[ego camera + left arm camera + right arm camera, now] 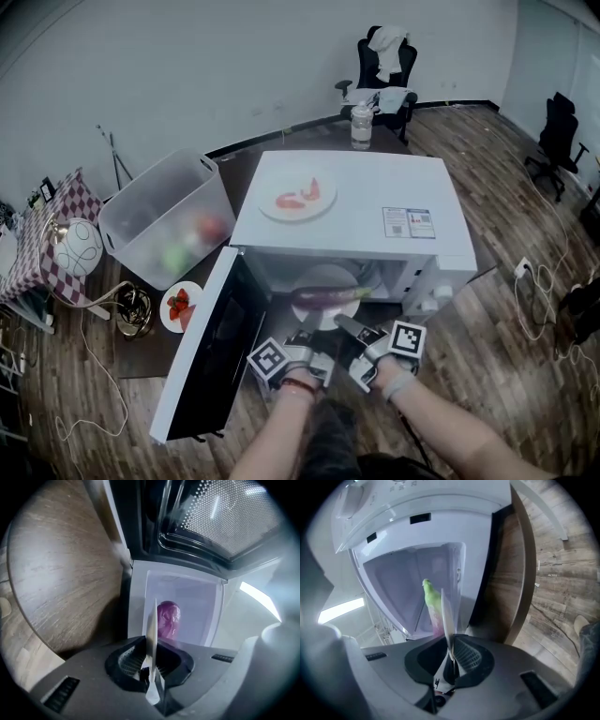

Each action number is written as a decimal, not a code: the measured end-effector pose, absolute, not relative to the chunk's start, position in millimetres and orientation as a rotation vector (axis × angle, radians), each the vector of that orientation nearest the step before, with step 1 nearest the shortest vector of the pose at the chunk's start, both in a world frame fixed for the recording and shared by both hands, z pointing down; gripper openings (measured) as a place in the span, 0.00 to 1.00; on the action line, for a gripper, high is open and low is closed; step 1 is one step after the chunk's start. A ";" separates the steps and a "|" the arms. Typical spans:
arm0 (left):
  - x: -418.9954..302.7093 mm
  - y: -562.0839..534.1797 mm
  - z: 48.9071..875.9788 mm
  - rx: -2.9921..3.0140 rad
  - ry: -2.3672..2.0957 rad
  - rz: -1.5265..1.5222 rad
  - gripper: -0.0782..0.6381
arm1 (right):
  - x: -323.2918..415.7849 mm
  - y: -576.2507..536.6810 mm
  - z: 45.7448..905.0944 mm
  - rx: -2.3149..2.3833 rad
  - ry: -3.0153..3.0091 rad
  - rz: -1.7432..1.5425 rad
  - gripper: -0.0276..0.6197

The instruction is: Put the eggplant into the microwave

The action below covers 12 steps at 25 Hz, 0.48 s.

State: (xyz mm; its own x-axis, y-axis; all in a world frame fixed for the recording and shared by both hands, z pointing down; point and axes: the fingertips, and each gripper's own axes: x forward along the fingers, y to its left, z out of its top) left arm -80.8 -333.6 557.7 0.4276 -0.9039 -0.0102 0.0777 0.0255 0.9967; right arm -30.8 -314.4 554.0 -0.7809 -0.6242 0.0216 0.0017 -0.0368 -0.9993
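The purple eggplant (323, 296) with its green stem lies on a white plate (323, 317) in the mouth of the white microwave (412, 246), whose door (211, 347) hangs open to the left. My left gripper (311, 325) and right gripper (345, 325) sit side by side at the plate's near rim. In the left gripper view the plate (152, 625) shows edge-on, pinched by the left gripper (151, 667), with the eggplant (168, 619) beyond. The right gripper (449, 653) also clamps the plate rim (446, 616), with the eggplant's green stem (430, 595) behind it.
A plate of shrimp (297, 197) and a label sheet (408, 222) lie on the microwave's top. A bottle (362, 125) stands behind it. A clear bin (169, 217) and a small plate of strawberries (178, 305) lie to the left. Office chairs (384, 66) stand farther back.
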 end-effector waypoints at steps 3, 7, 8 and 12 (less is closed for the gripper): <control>-77.4 -334.5 556.6 1.328 -0.816 -0.907 0.15 | -27.4 -315.8 558.1 -0.702 1.766 -1.878 0.09; -78.3 -336.8 555.4 1.333 -0.822 -0.892 0.16 | -27.3 -318.4 560.0 -0.739 1.746 -1.884 0.08; -78.7 -338.0 554.7 1.339 -0.822 -0.888 0.16 | -27.7 -319.2 559.0 -0.740 1.741 -1.883 0.08; -75.7 -340.7 552.4 1.354 -0.807 -0.875 0.20 | -26.4 -325.2 556.8 -0.751 1.729 -1.873 0.08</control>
